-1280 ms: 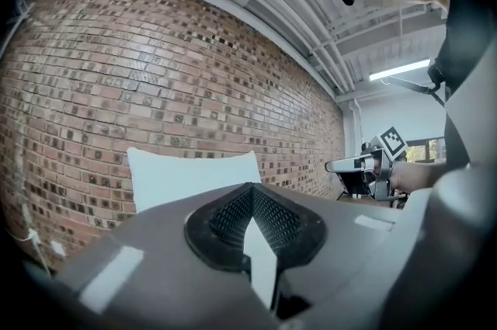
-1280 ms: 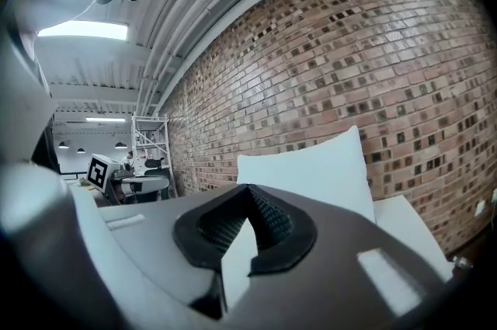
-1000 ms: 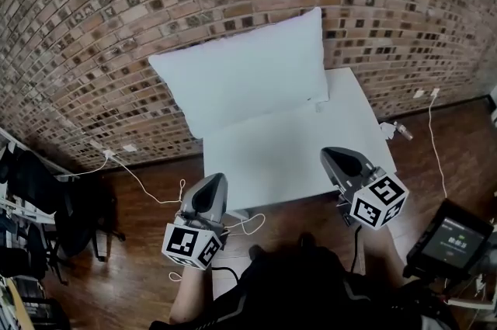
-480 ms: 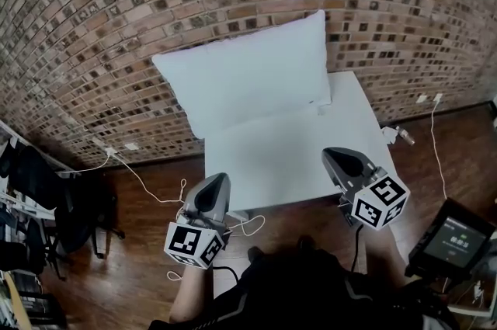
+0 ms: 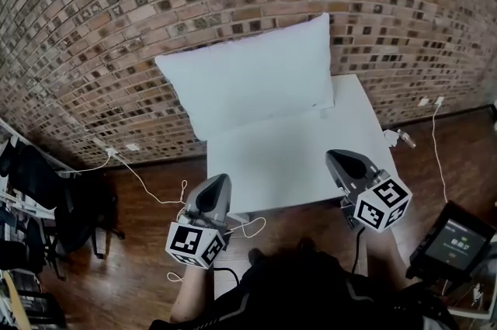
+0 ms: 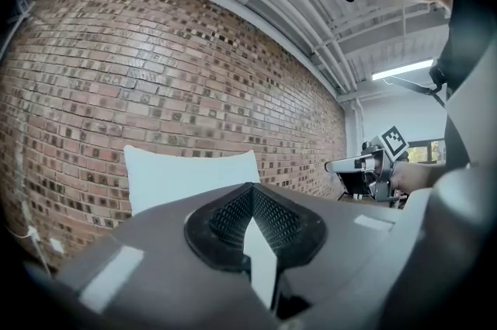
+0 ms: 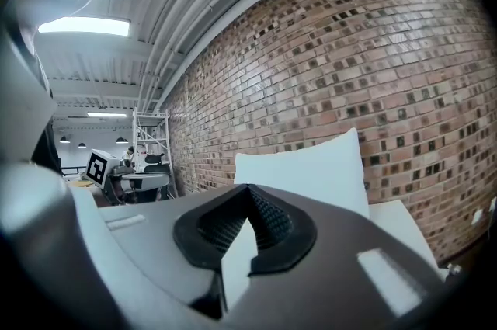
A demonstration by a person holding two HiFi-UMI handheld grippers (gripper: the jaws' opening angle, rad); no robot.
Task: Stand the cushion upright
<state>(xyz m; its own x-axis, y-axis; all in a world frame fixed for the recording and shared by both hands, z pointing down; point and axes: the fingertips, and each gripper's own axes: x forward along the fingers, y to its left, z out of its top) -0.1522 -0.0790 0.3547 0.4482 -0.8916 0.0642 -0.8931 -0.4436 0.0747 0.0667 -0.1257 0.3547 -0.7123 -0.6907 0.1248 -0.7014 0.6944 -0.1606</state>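
Cushion (image 5: 248, 76) upright on long edge at rear of bench (image 5: 287, 165), against brick wall (image 5: 116, 26). Left gripper (image 5: 220, 179) and right gripper (image 5: 335, 156) at bench's near edge, fingers closed on nothing, well apart from cushion. Screen (image 5: 453, 241) text too small to read. Gripper bodies hide cushion's base in both gripper views. Shelving (image 7: 151, 142) shows only in right gripper view.

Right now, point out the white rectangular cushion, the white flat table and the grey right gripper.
White rectangular cushion (image 5: 248, 76): head view, middle of its front face.
White flat table (image 5: 287, 161): head view, bare top before the cushion.
Grey right gripper (image 5: 331, 156): head view, tip of its shut jaws.
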